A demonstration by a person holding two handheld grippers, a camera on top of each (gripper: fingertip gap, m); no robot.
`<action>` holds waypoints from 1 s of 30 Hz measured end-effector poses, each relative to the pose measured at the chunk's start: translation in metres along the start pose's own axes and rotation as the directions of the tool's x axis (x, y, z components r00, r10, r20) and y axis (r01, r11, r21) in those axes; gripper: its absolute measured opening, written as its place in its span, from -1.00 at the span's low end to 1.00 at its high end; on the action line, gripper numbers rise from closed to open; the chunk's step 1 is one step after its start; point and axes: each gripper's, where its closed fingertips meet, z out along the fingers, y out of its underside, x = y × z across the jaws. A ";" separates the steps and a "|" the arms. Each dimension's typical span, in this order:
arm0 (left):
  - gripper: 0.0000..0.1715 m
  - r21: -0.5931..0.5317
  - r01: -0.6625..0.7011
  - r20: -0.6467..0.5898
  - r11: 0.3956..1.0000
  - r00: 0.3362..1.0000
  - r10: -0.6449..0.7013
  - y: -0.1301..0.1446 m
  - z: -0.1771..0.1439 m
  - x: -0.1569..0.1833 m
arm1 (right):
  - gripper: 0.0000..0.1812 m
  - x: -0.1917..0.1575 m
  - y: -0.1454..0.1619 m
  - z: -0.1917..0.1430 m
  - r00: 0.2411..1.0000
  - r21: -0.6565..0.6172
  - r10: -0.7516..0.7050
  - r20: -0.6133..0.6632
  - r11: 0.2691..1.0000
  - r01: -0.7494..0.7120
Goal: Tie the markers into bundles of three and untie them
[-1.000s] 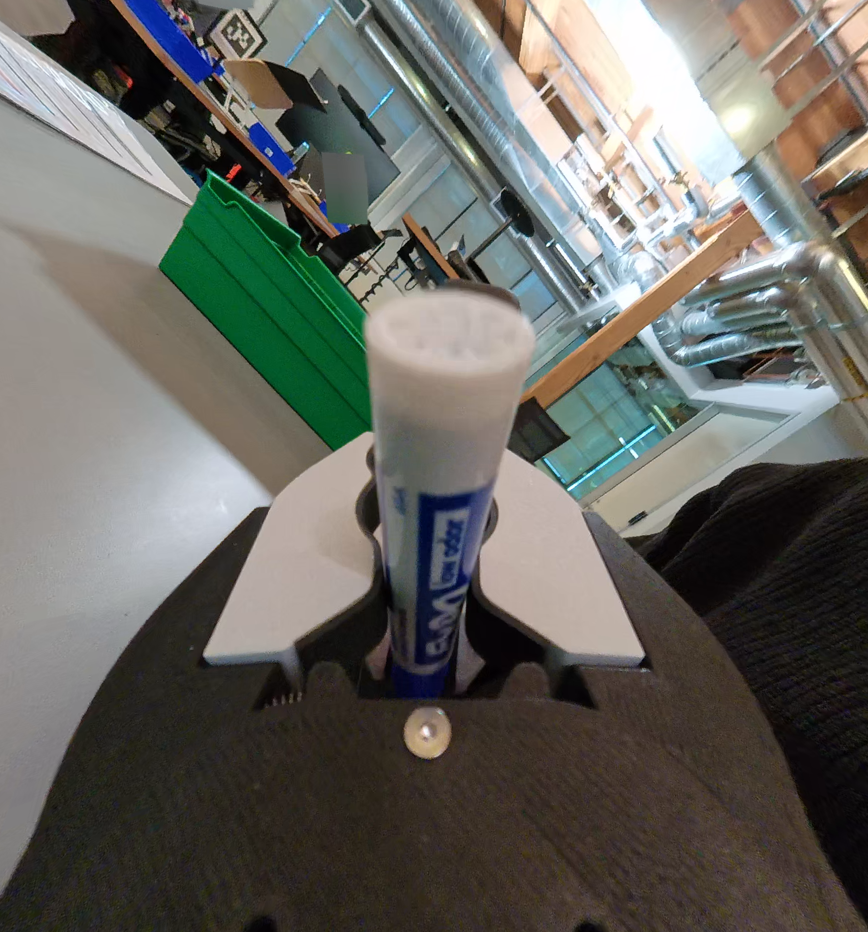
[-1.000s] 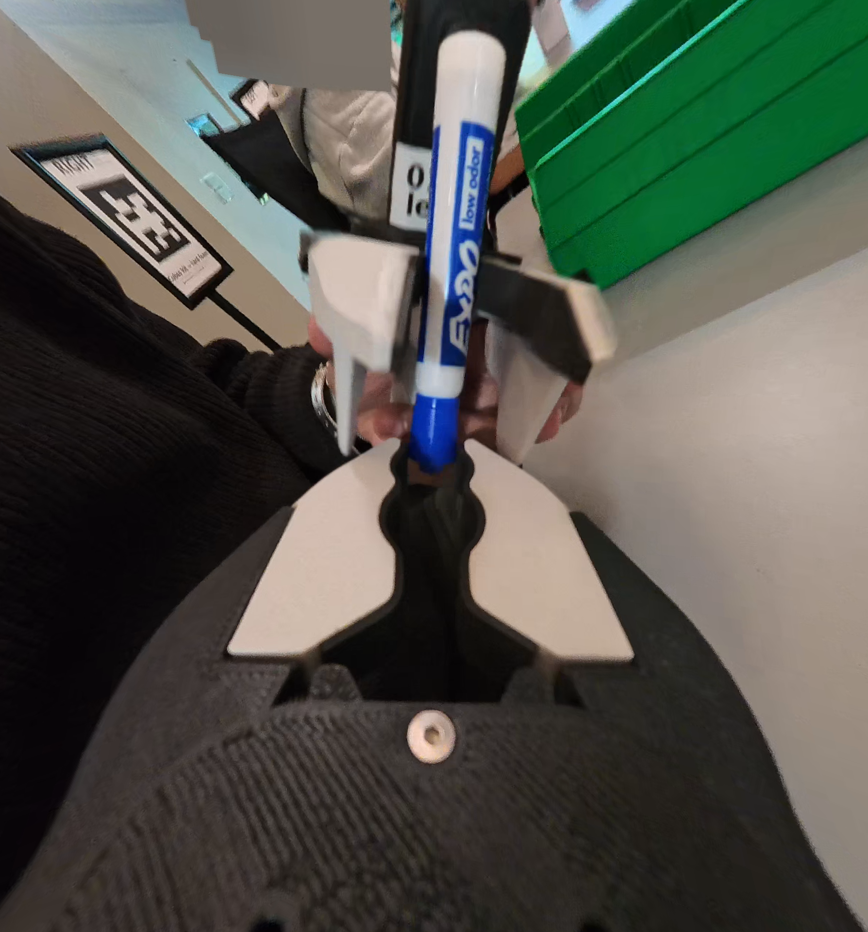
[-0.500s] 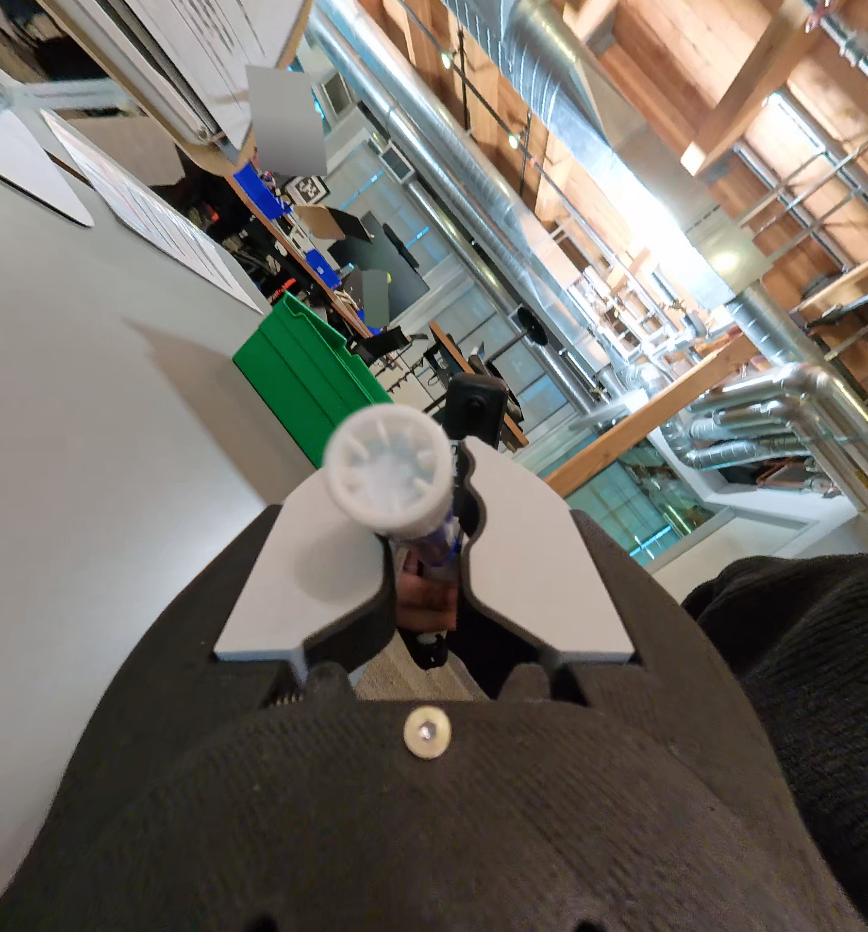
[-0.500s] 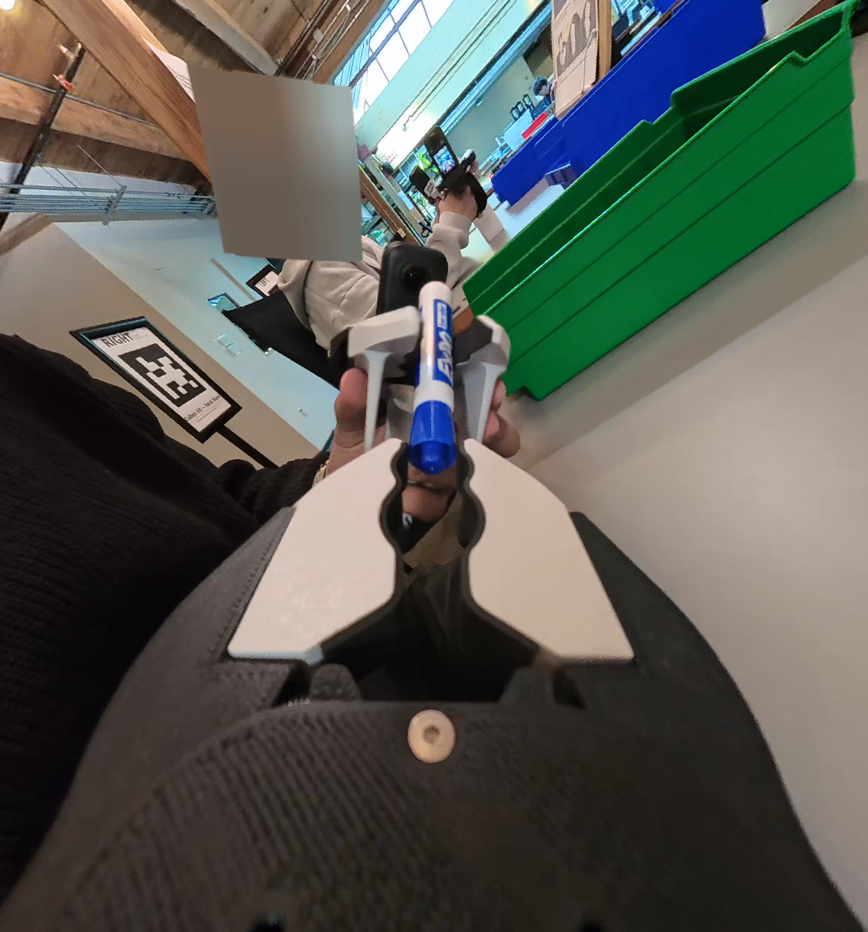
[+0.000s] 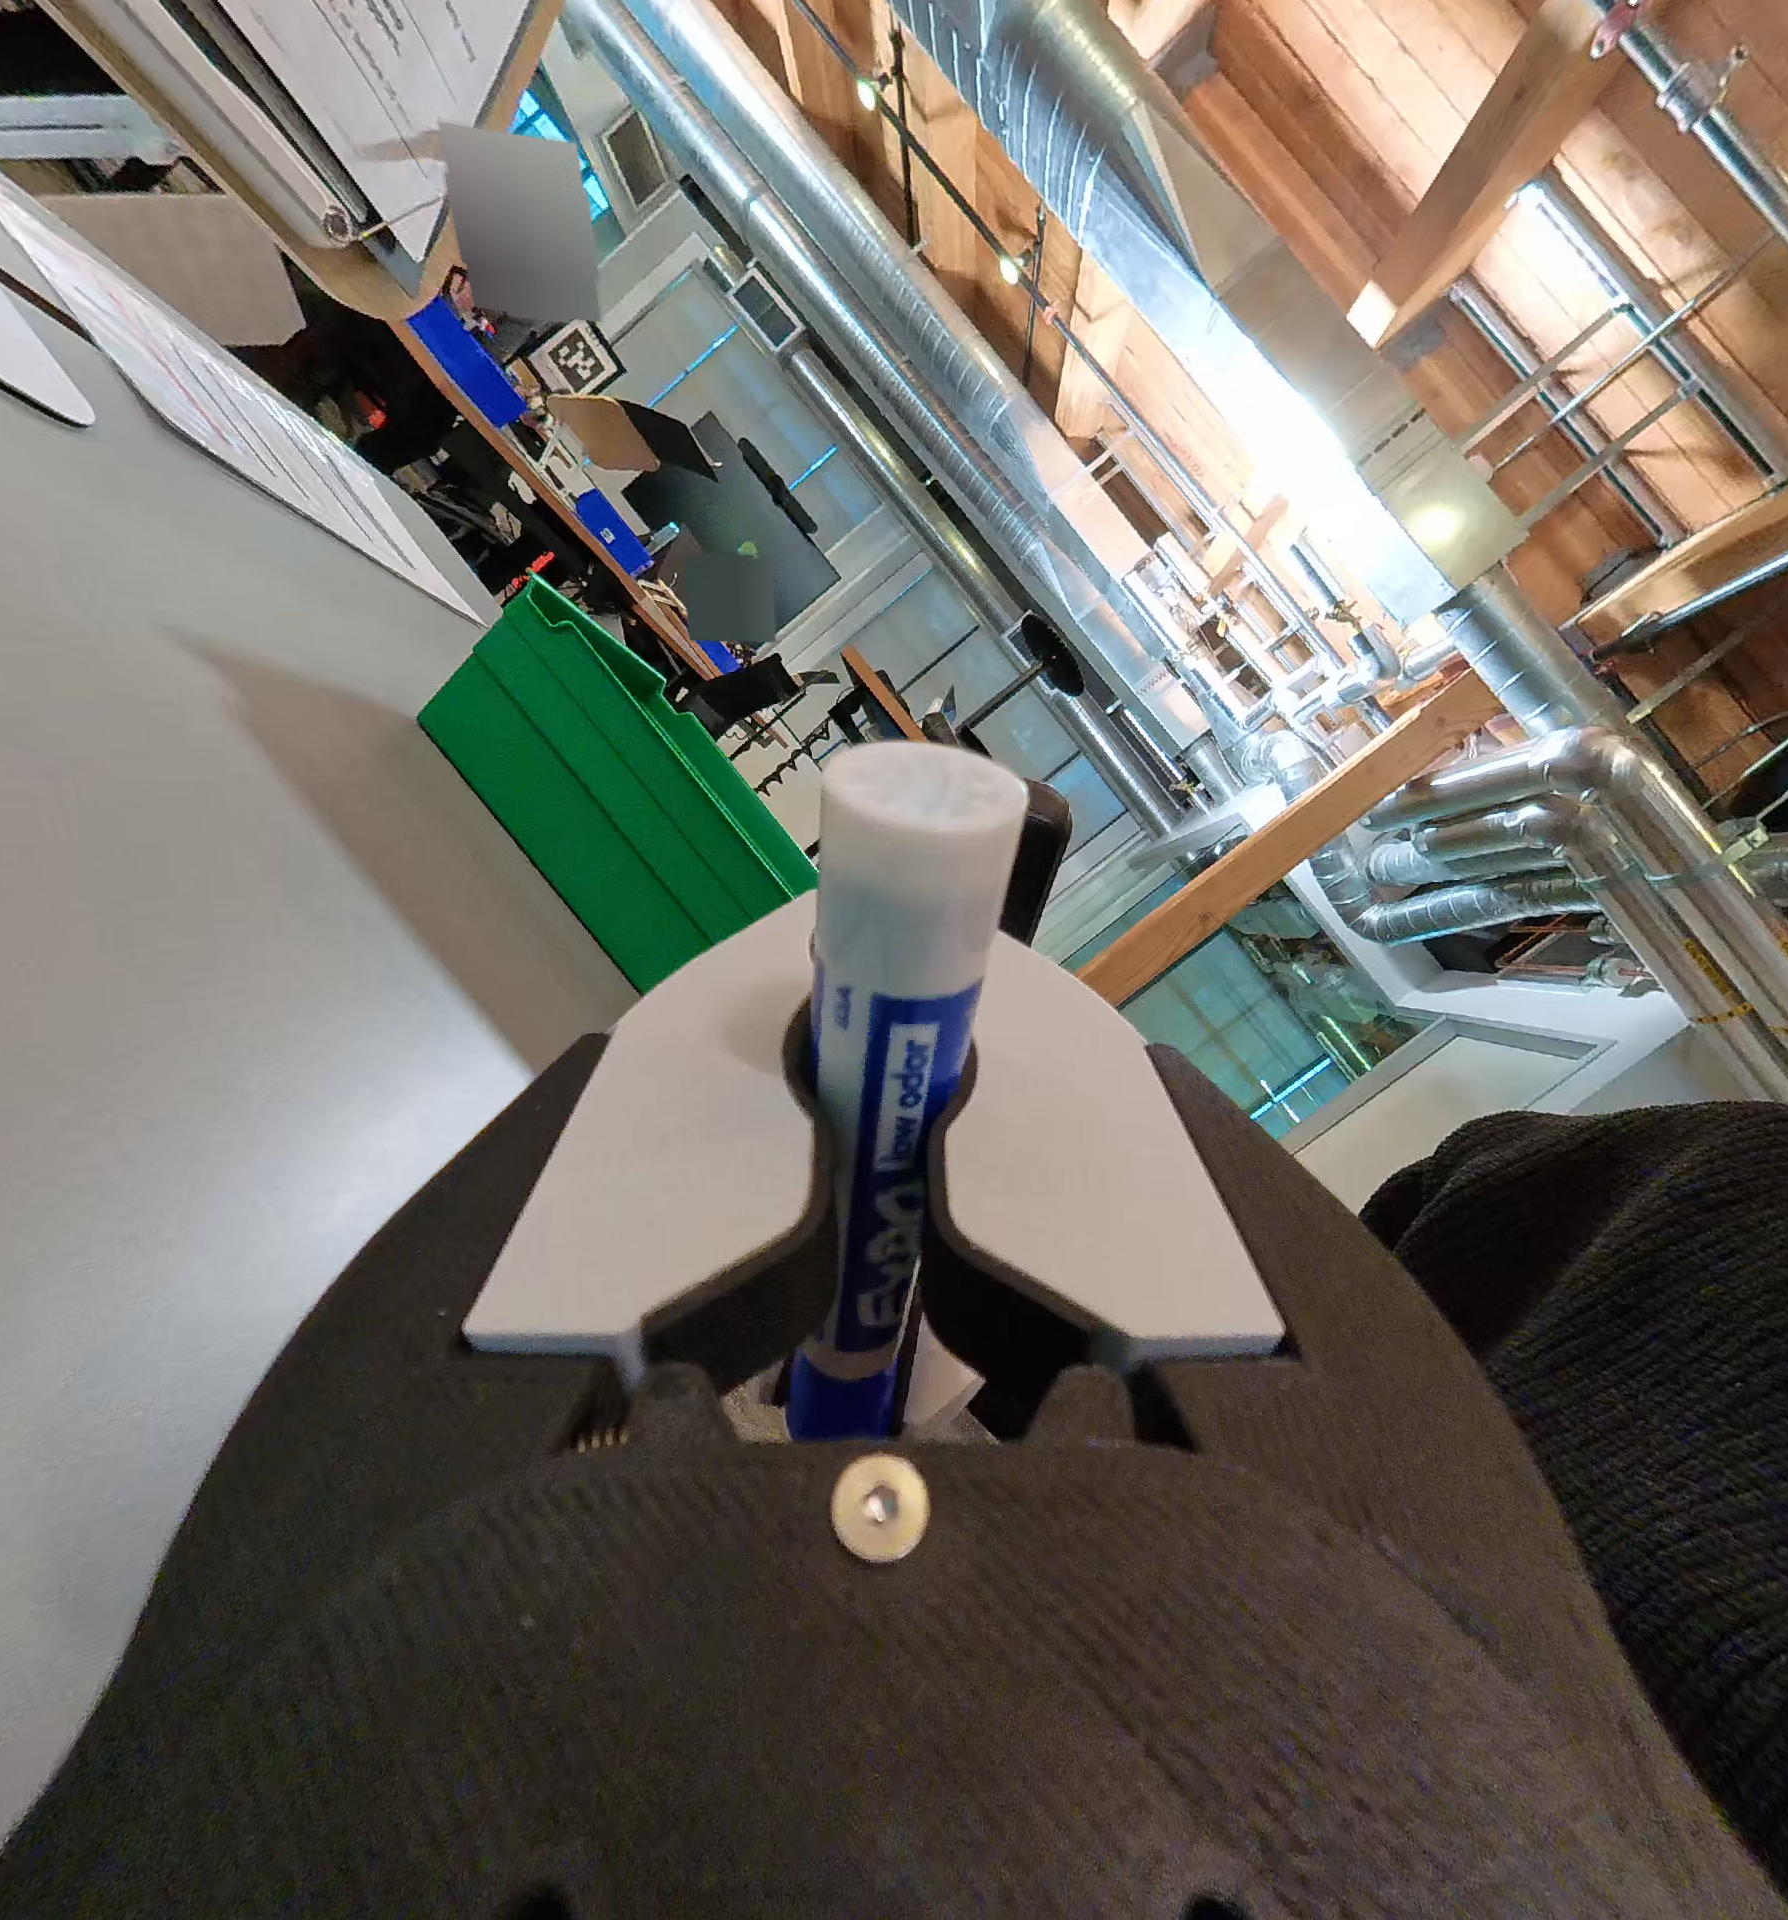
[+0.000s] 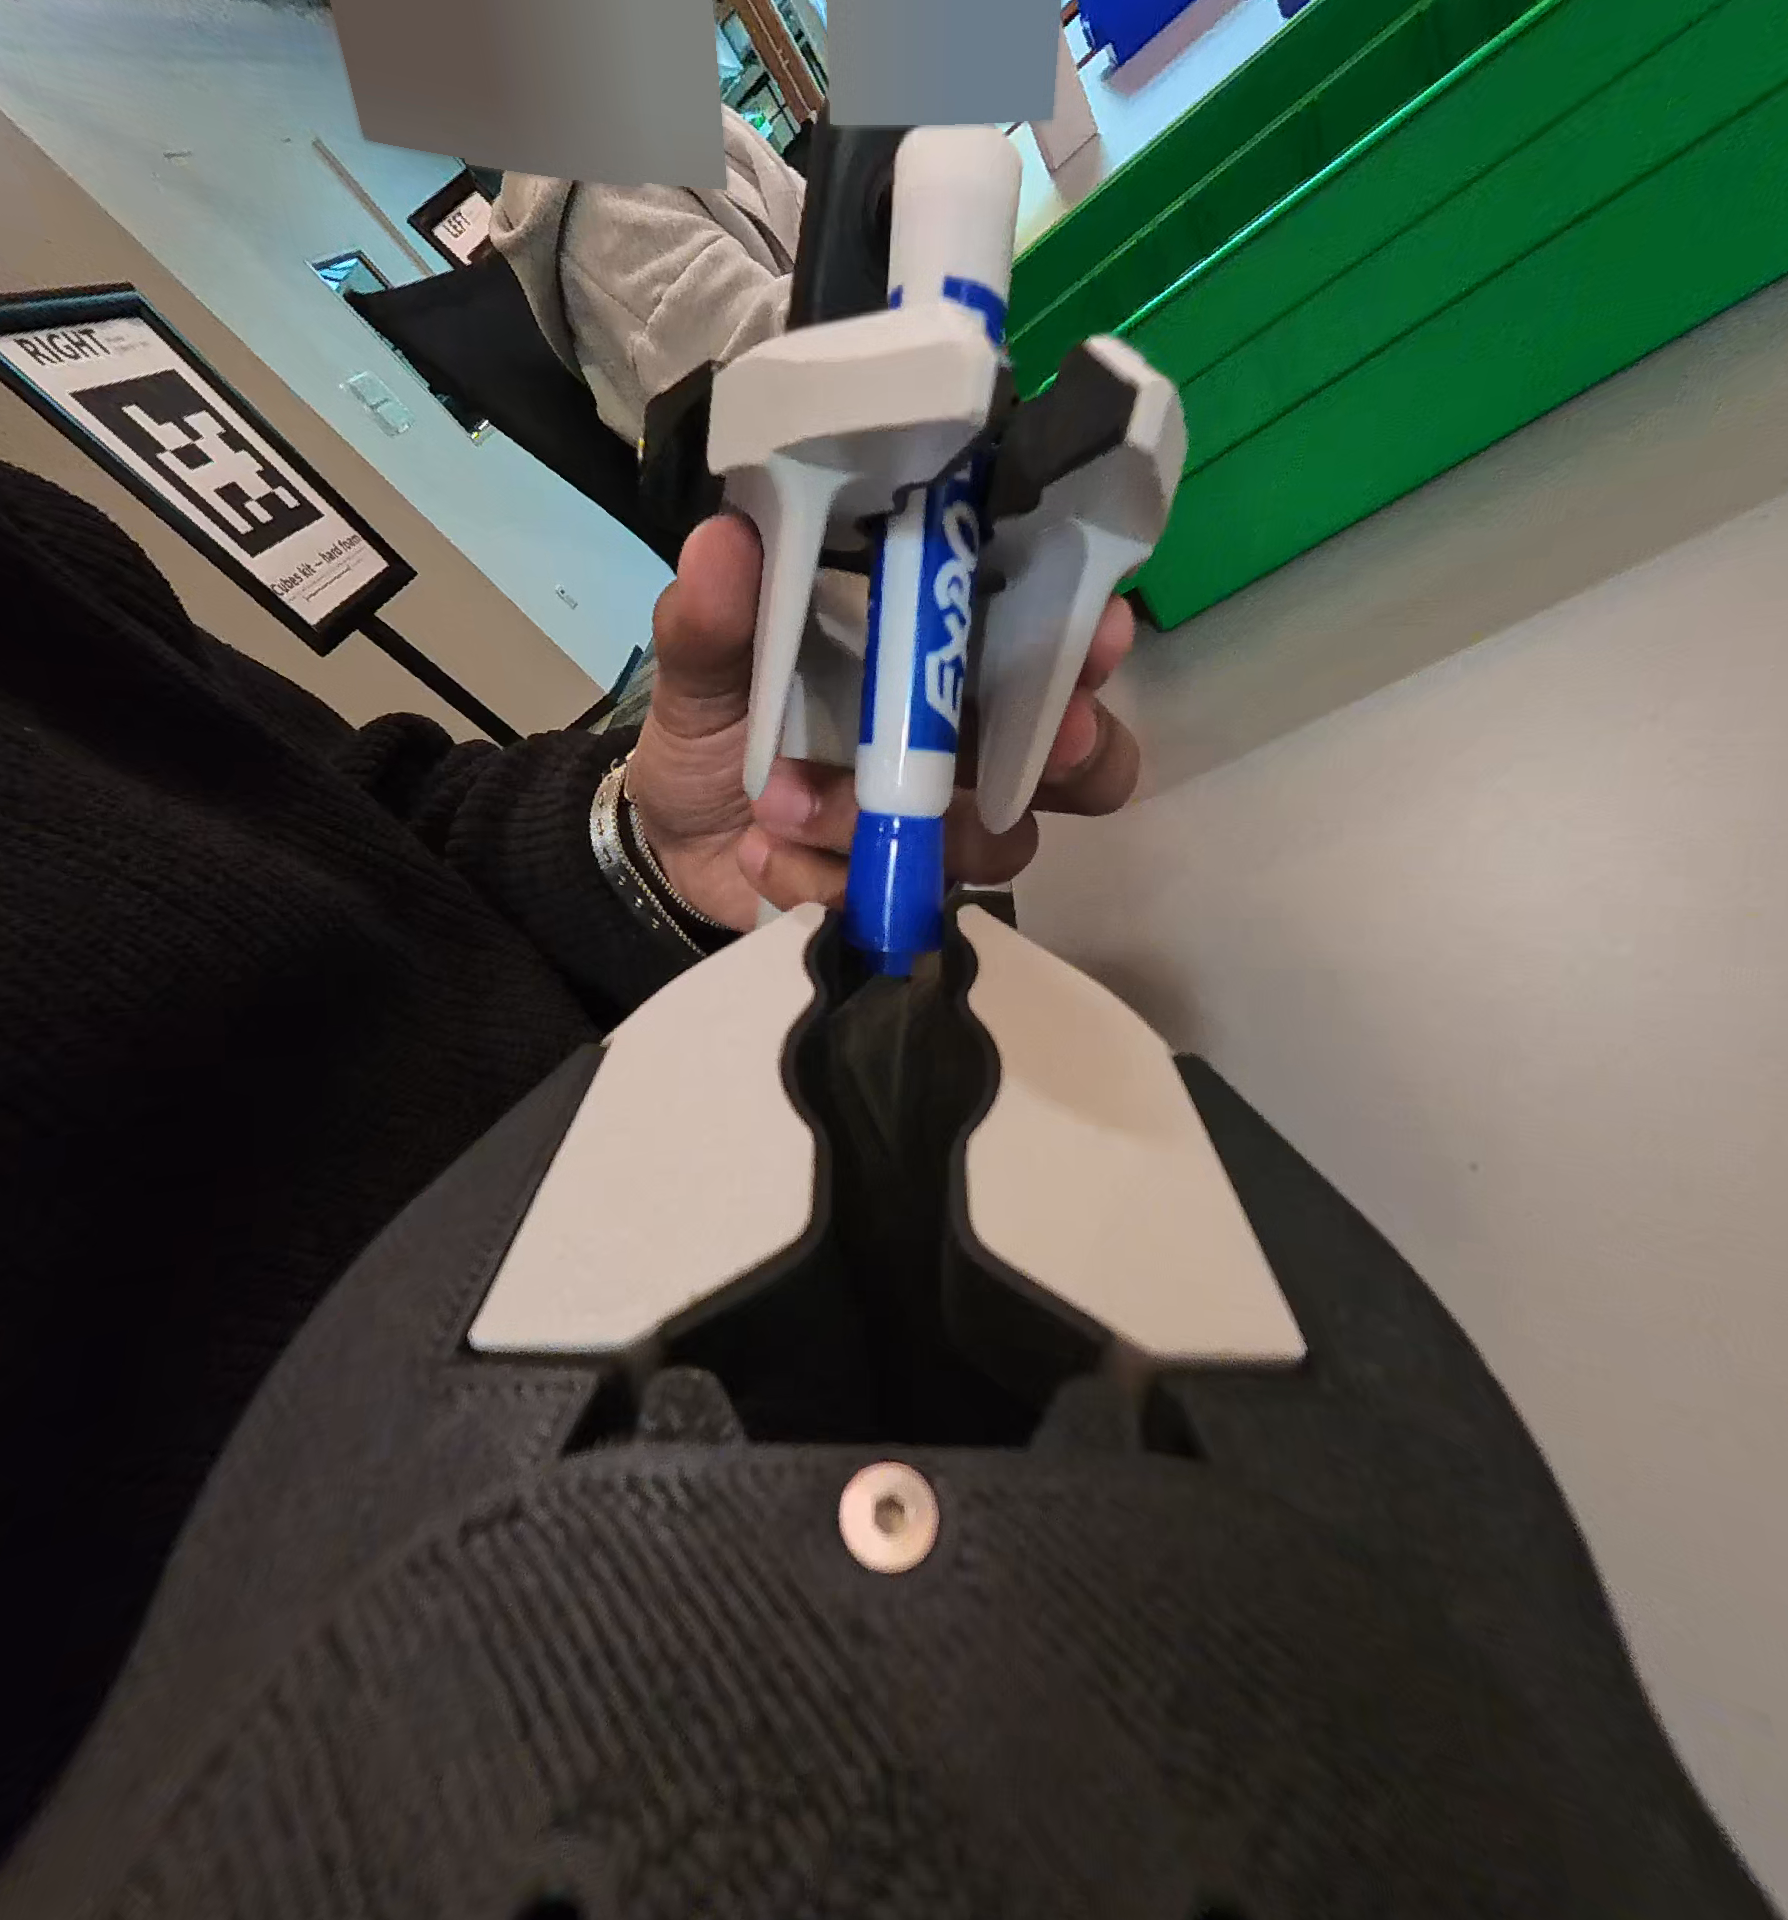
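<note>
One marker (image 5: 895, 997), perhaps three green bins (image 5: 599, 790).

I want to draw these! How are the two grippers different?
The left gripper is clamped round the marker at its white barrel; the right gripper only has the blue cap end between its tips, grip unclear. A bare hand shows behind the left gripper; the right gripper's hand is hidden. Both have pale jaws on black bodies.

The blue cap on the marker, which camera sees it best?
The right wrist view: the marker shows side-on, its blue cap at the right tongs' tips. The left wrist view shows mostly its white end, the cap half hidden.
</note>
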 end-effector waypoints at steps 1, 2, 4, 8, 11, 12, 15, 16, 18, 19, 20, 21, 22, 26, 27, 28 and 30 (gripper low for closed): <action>-0.86 -0.005 0.006 -0.002 1.000 1.000 -0.006 0.001 0.001 0.000 | -0.79 0.000 -0.001 0.000 1.000 0.006 0.004 0.002 1.000 -0.004; -0.87 -0.016 0.014 -0.006 1.000 1.000 -0.014 0.004 0.002 0.000 | -0.79 -0.001 -0.002 -0.001 1.000 0.014 0.009 0.005 1.000 -0.009; -0.86 -0.050 0.027 -0.013 0.998 1.000 -0.028 0.011 0.005 0.001 | -0.79 0.000 -0.005 -0.003 1.000 0.032 0.017 0.008 0.999 -0.017; -0.90 -0.052 -0.019 0.009 0.998 1.000 0.020 0.011 0.004 0.000 | -0.79 -0.003 -0.010 -0.005 0.998 0.065 0.051 0.042 0.996 -0.054; -0.90 -0.047 -0.030 0.015 0.998 0.999 0.031 0.008 0.003 -0.001 | -0.79 -0.002 -0.014 -0.008 0.996 0.091 0.070 0.051 0.993 -0.074; -0.90 -0.043 -0.027 0.019 0.999 0.999 0.028 0.008 0.003 -0.001 | -0.79 -0.001 -0.014 -0.008 0.996 0.094 0.078 0.053 0.992 -0.083; -0.90 -0.040 -0.025 0.027 0.999 0.999 0.026 0.008 0.002 -0.003 | -0.79 0.001 -0.014 -0.008 0.992 0.097 0.108 0.058 0.989 -0.113; -0.90 -0.041 -0.031 0.030 0.999 0.999 0.033 0.008 0.002 -0.004 | -0.79 0.001 -0.014 -0.007 0.991 0.097 0.118 0.061 0.988 -0.124; -0.90 -0.042 -0.055 0.038 0.998 0.998 0.057 0.007 0.002 -0.003 | -0.79 0.002 -0.014 -0.008 0.989 0.099 0.135 0.066 0.985 -0.142; -0.90 -0.039 -0.068 0.045 0.997 0.997 0.070 0.006 0.001 -0.004 | -0.79 0.002 -0.014 -0.008 0.987 0.099 0.143 0.067 0.984 -0.149; -0.90 -0.036 -0.080 0.053 0.996 0.995 0.082 0.005 0.001 -0.004 | -0.79 0.003 -0.013 -0.008 0.987 0.098 0.149 0.066 0.983 -0.155; -0.90 -0.034 -0.089 0.059 0.995 0.994 0.090 0.003 0.000 -0.005 | -0.79 0.004 -0.013 -0.008 0.987 0.098 0.151 0.062 0.983 -0.156; -0.90 -0.031 -0.092 0.063 0.995 0.994 0.094 0.002 0.000 -0.005 | -0.79 0.005 -0.013 -0.008 0.987 0.096 0.150 0.057 0.983 -0.155; -0.90 -0.001 -0.095 0.086 0.995 0.992 0.095 -0.006 -0.004 -0.008 | -0.79 0.008 -0.009 -0.008 0.992 0.069 0.126 0.020 0.990 -0.127; -0.90 0.007 -0.103 0.101 0.995 0.990 0.101 -0.008 -0.006 -0.010 | -0.78 0.011 -0.008 -0.009 0.993 0.062 0.115 -0.001 0.991 -0.114; -0.90 0.010 -0.114 0.121 0.993 0.986 0.112 -0.010 -0.007 -0.013 | -0.79 0.015 -0.008 -0.010 0.994 0.063 0.101 -0.033 0.993 -0.098; -0.90 -0.021 -0.168 0.199 0.986 0.965 0.169 -0.011 -0.010 -0.023 | -0.79 0.028 -0.011 -0.017 0.990 0.079 0.078 -0.120 0.994 -0.069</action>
